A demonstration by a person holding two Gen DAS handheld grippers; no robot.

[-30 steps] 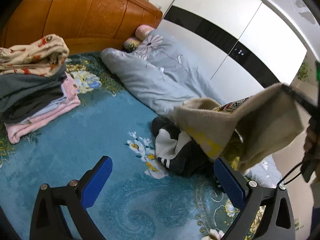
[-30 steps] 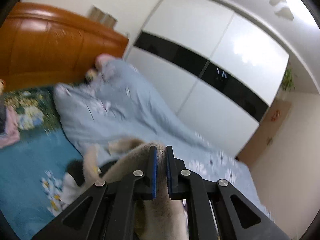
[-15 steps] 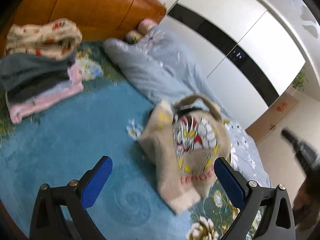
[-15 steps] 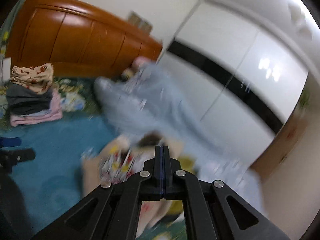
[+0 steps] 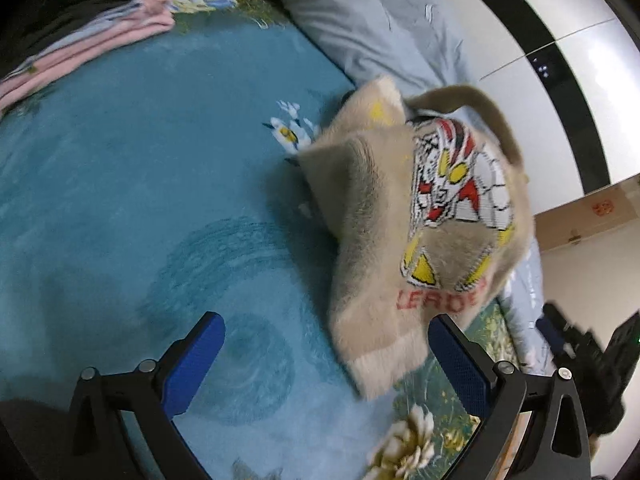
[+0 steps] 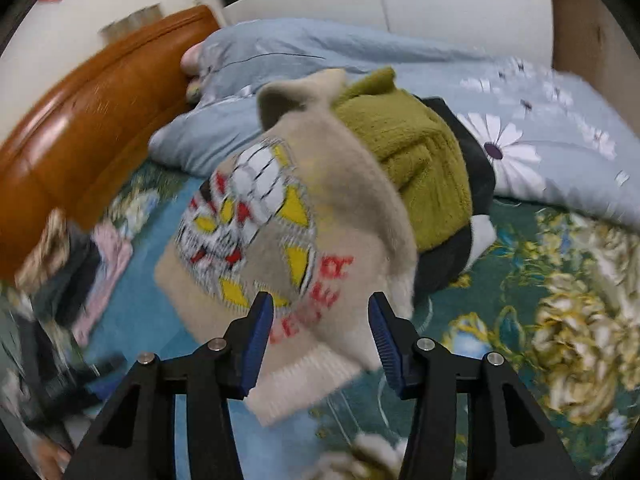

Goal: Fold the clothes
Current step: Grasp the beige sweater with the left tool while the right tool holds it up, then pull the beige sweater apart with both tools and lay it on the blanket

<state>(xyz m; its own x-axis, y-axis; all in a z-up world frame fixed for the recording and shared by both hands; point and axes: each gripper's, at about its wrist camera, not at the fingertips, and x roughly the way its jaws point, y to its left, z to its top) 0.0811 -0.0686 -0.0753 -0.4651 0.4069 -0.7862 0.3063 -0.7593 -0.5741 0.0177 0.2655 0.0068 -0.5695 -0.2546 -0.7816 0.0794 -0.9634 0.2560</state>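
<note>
A beige fuzzy sweater (image 5: 404, 216) with a red, yellow and white cartoon print lies crumpled on the blue floral bedspread (image 5: 120, 168). It also shows in the right wrist view (image 6: 288, 232), draped over an olive green garment (image 6: 416, 160) and a black and white one (image 6: 472, 216). My left gripper (image 5: 326, 356) is open and empty, just short of the sweater's hem. My right gripper (image 6: 320, 328) is open, its jaws wide apart just in front of the hem.
A stack of folded clothes (image 5: 92, 28) sits at the far left of the bed, also in the right wrist view (image 6: 76, 264). A grey-blue duvet (image 6: 400, 76) lies along the far side. The wooden headboard (image 6: 88, 120) stands behind.
My right gripper has let go of the sweater and opened; the sweater has dropped onto the bed. Both grippers have moved down closer to it.
</note>
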